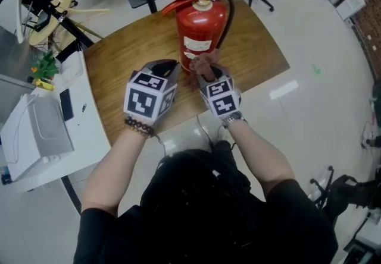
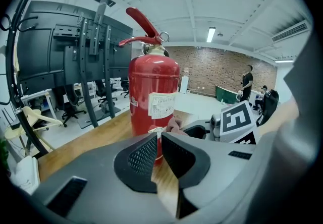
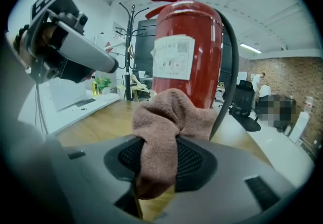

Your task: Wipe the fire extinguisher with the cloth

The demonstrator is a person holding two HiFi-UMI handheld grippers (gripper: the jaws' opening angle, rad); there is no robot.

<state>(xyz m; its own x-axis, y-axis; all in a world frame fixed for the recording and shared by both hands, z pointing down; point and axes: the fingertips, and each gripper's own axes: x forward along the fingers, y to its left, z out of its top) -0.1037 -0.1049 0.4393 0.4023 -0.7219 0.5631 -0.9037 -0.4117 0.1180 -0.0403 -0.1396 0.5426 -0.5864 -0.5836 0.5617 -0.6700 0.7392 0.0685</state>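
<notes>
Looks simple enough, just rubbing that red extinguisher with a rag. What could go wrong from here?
1. The fire extinguisher stands free on the table. The left gripper is shut near it, not gripping it, so a firm push might tip it.
2. The right gripper has its jaws on a bunched fold of the cloth, which could slip out while rubbing.
3. The cloth might catch on the black hose.

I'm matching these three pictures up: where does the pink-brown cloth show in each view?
Head view: cloth at centre, at the foot of the red fire extinguisher.
Left gripper view: a small bit right of the cylinder's base.
Right gripper view: centre, clamped in the right gripper.
Shared landmark: the red fire extinguisher.
</notes>
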